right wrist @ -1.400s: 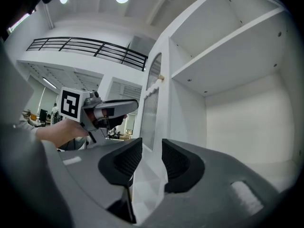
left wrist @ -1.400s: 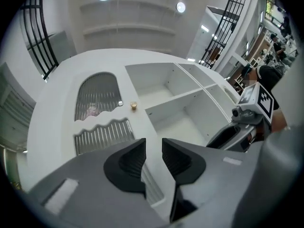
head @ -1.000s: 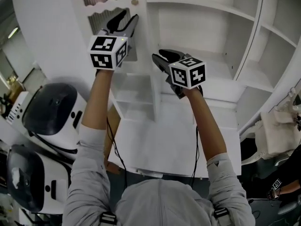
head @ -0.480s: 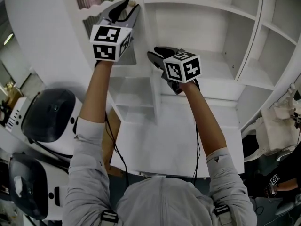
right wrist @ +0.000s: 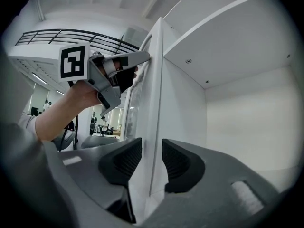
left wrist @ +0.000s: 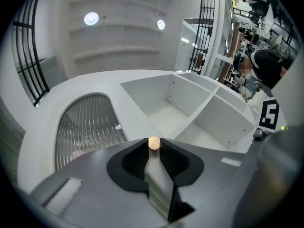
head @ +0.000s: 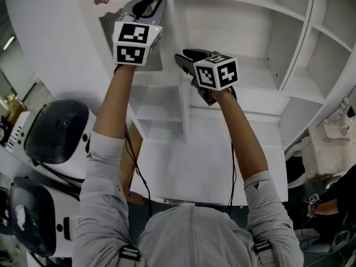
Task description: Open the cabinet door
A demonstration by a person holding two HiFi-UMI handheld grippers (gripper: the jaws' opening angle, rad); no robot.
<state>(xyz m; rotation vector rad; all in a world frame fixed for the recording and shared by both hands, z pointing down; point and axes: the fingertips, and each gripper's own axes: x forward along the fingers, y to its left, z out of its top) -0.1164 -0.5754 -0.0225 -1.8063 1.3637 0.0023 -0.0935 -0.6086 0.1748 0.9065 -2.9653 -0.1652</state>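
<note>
- The white cabinet [head: 289, 43] fills the upper half of the head view. Its open shelves are empty, and so are the small compartments below the grippers.
- The door [right wrist: 152, 103] hangs at the cabinet's left section. In the right gripper view it is seen edge-on, with the bare interior wall and a shelf showing to its right. I judge it to be already swung out from the front, roughly square to it.
- What is left looks small: carrying the door wider if a fuller swing is wanted, then letting go. How far the hinge allows cannot be told.
- The door is a slim white panel with a plain frame and a narrow free edge, and it shows no visible damage.
- Its ribbed glass pane [left wrist: 85, 127] has an arched top and sits in the door's upper part. The room shows dimly through it.
- The right gripper [right wrist: 152, 160] points level at the door's free edge, lower down. Its jaws stand apart astride that edge, with a sliver of gap at the right pad, so it guides the door and does not clamp it.
- The left gripper [left wrist: 154, 148] is raised to the door's top corner. Its jaws have just been closing, and the pads now appear clenched on the knob.
- The knob [left wrist: 154, 143] is a small, round, tan button by the door's free edge, pinched at the very tips of the jaws.
</note>
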